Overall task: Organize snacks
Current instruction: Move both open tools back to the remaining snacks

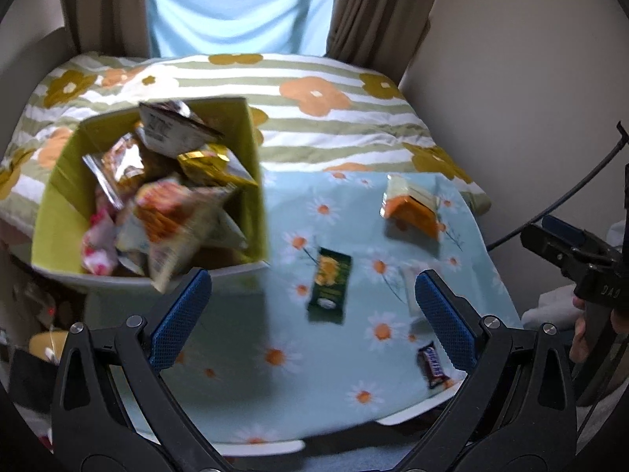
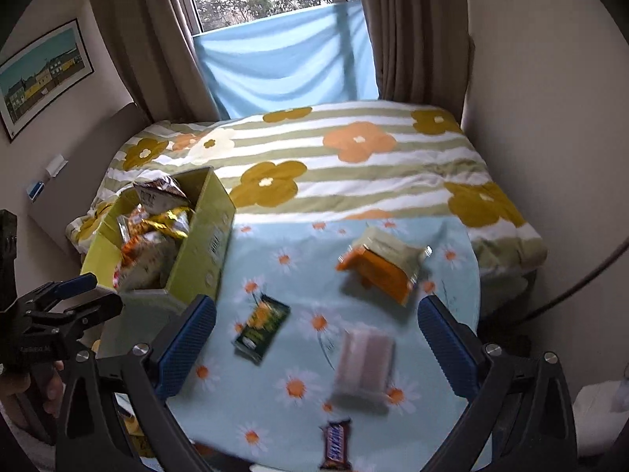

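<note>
A green cardboard box [image 1: 253, 196] [image 2: 204, 251] stands at the left of the daisy-print table [image 1: 243, 385] [image 2: 275, 401], heaped with snack packets; the front orange-and-white packet [image 1: 173, 228] is blurred. On the cloth lie a dark green packet [image 1: 330, 291] [image 2: 261, 328], an orange-and-pale pack [image 1: 412, 208] [image 2: 377, 271], a pale pink packet [image 2: 365, 365] and a Snickers bar [image 1: 432, 365] [image 2: 334, 446]. My left gripper [image 1: 312, 277] [image 2: 84, 293] hangs open by the box's near edge, holding nothing. My right gripper [image 2: 316, 303] [image 1: 550, 236] is open and empty above the loose snacks.
A bed with a striped, flowered duvet [image 1: 334, 126] [image 2: 354, 181] lies right behind the table. Brown curtains [image 2: 409, 31] and a blue sheet [image 2: 287, 63] frame the window. Walls close in on both sides. A hand [image 1: 582, 338] holds the right gripper's grip.
</note>
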`<control>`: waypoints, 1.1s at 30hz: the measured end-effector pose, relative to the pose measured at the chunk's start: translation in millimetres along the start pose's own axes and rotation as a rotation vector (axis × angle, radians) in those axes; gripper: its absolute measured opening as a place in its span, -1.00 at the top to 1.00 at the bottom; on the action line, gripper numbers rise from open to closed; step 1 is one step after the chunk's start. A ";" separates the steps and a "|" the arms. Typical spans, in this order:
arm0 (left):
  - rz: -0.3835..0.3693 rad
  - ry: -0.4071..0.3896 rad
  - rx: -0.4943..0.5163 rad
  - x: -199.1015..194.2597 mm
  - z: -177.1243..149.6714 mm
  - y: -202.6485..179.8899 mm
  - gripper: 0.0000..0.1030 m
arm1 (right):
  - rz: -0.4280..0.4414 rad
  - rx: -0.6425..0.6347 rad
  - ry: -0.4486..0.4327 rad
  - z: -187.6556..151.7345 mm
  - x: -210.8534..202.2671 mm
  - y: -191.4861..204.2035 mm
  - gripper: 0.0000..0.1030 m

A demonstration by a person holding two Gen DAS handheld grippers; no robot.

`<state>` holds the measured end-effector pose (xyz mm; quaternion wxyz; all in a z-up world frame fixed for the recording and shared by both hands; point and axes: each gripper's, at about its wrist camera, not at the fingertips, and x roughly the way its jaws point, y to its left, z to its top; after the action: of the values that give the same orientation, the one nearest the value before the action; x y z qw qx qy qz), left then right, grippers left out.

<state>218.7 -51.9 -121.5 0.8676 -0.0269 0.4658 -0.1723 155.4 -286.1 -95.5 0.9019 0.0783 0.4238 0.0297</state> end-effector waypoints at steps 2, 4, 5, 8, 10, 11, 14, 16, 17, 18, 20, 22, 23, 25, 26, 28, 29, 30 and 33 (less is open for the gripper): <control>0.007 0.007 -0.011 3.9 -12.6 -16.2 -0.99 | 0.007 0.006 0.014 -7.9 1.2 -14.8 -0.99; 0.013 0.025 -0.023 12.3 -26.4 -32.3 -0.99 | 0.020 0.013 0.029 -15.0 5.3 -29.8 -0.99; 0.014 0.044 -0.029 18.4 -34.0 -41.1 -0.99 | 0.025 0.015 0.041 -18.8 7.8 -37.8 -0.99; 0.000 0.092 -0.049 36.2 -57.1 -65.6 -0.99 | 0.028 0.010 0.070 -25.9 15.0 -53.3 -0.99; -0.019 0.131 -0.072 51.1 -75.0 -80.0 -0.99 | 0.033 0.012 0.087 -28.6 21.3 -60.7 -0.99; -0.034 0.156 -0.081 59.5 -83.6 -87.1 -0.99 | 0.039 0.015 0.097 -29.5 26.2 -63.6 -0.99; -0.066 0.224 -0.091 86.3 -110.1 -108.7 -0.98 | 0.042 0.017 0.123 -34.0 39.7 -69.2 -0.99; -0.074 0.262 -0.084 103.9 -125.6 -121.6 -0.89 | 0.038 0.011 0.144 -38.6 52.6 -71.5 -0.99; -0.077 0.278 -0.081 112.0 -131.0 -126.9 -0.76 | 0.035 0.011 0.149 -40.1 56.7 -72.9 -0.99; -0.077 0.293 -0.077 120.5 -136.4 -131.1 -0.69 | 0.034 0.012 0.153 -42.8 62.6 -74.2 -0.99; -0.072 0.325 -0.070 138.4 -148.4 -138.5 -0.51 | 0.029 0.015 0.159 -48.8 73.4 -77.5 -0.99; -0.061 0.333 -0.068 149.3 -156.3 -141.3 -0.41 | 0.022 0.020 0.169 -54.0 82.9 -80.6 -0.99; -0.052 0.333 -0.064 153.6 -159.7 -142.7 -0.35 | 0.018 0.026 0.176 -57.2 88.1 -82.7 -0.99; -0.039 0.325 -0.056 161.3 -165.4 -145.5 -0.28 | 0.015 0.042 0.190 -65.0 97.8 -86.9 -0.99; -0.032 0.321 -0.051 164.1 -167.7 -146.9 -0.28 | 0.015 0.047 0.195 -68.1 101.3 -88.7 -0.99; -0.019 0.295 -0.023 164.6 -169.6 -151.1 -0.28 | 0.012 0.055 0.203 -71.3 106.7 -90.6 -0.99; -0.022 0.290 -0.009 165.1 -169.7 -154.0 -0.28 | 0.012 0.058 0.205 -73.4 108.8 -91.2 -0.99; -0.027 0.290 0.001 166.3 -170.6 -156.7 -0.28 | 0.010 0.060 0.208 -75.0 110.7 -92.1 -0.99; 0.005 0.276 0.036 166.9 -171.9 -163.9 -0.12 | 0.006 0.064 0.211 -76.5 113.6 -92.1 -0.99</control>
<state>117.9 -240.4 -318.0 0.7960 0.0136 0.5775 -0.1806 168.0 -354.5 -245.2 0.8491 0.1046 0.5170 0.0269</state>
